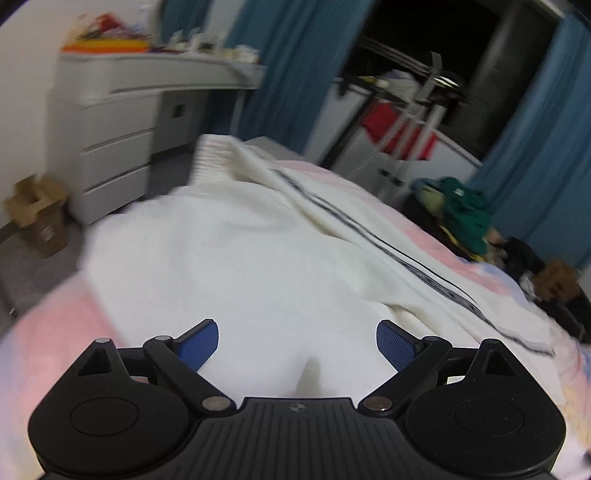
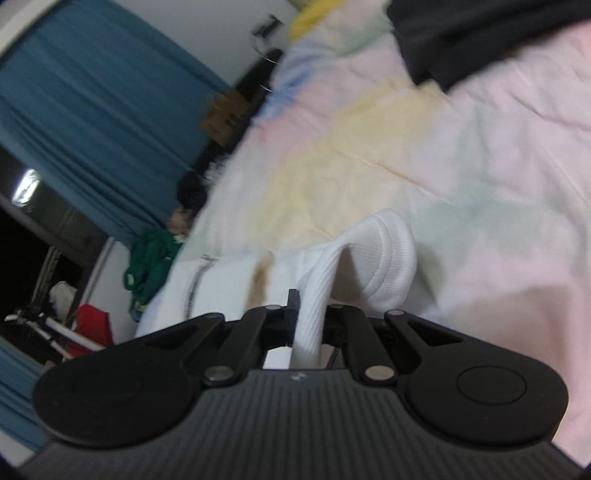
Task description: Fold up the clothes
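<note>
White knit fabric fills the space ahead of the left tongs (image 1: 297, 345): a cream sweater (image 1: 236, 251) lies spread over the bed (image 1: 55, 325), whose cover shows pink around the garment's edges. The left tongs hang released above the sweater, their blue pads (image 1: 197, 347) wide apart with nothing between them. A dark stripe (image 1: 388, 247) runs along a folded part of the sweater, ahead and to the right of these tongs, and a ribbed hem (image 1: 210, 155) lies at the far end. Beyond the bed, to the left, stands a white chest of drawers (image 1: 114, 147) with a cardboard box (image 1: 37, 214) on the floor beside it; to the right lies a green garment (image 1: 465, 210), with blue curtains (image 1: 546, 155) behind. The right tongs (image 2: 308, 325) are clenched on a ribbed white band of the sweater (image 2: 317, 295), which rises between the closed jaws and loops over just ahead of them. Ahead of the right tongs spreads the pastel bed cover (image 2: 461, 155), with a dark cloth (image 2: 480, 33) at its far end.
</note>
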A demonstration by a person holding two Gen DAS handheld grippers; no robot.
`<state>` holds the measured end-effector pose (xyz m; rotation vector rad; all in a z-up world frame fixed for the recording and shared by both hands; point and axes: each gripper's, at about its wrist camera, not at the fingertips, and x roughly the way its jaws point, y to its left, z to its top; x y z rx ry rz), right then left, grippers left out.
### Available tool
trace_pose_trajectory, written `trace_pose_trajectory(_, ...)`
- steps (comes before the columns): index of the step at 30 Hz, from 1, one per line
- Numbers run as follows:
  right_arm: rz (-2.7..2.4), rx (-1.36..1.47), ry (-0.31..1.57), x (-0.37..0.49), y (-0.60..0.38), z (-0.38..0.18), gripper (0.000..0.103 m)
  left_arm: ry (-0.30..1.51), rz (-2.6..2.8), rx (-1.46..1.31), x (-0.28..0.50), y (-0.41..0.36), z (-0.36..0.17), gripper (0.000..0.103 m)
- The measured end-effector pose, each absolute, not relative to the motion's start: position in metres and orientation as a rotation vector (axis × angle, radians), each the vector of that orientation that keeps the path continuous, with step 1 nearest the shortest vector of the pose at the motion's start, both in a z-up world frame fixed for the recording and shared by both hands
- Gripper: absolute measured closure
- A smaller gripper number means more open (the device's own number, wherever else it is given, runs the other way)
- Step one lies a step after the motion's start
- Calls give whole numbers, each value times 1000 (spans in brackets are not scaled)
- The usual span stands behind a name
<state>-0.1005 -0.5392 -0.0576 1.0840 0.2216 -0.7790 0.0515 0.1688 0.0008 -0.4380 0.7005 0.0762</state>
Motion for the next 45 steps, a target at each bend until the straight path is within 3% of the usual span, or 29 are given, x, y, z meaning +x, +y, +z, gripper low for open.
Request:
trace_pose_trajectory(16,-844,1057,342,-85,-538,-69,97,831,377,-709,54,249,-35,12)
trace_pose_trajectory(21,-848,1067,330,-86,-536,-69,97,835,297,-843,55,250,-46,21)
trace_pose_trajectory(26,-823,1079,287,-90,-536,-65,97,836,175,-992,57,248,-57,37)
trace_pose_trajectory(31,-788,1082,212,-94,-534,-59,97,825,132,-1053,57,247,-62,45)
trace_pose_trajectory(33,-790,1071,215,-93,-534,-58,97,817,142,-1049,56,246,-61,55)
trace_pose_trajectory(35,-793,1085,217,-94,-536,-61,97,809,153,-1046,54,246,-60,75)
trace_pose_trajectory(38,-787,1128,206,-99,-540,-66,97,797,168,-1040,53,245,-59,89)
trace_pose_trajectory(45,-770,1067,182,-99,-538,-58,97,761,179,-1017,46,244,-48,95)
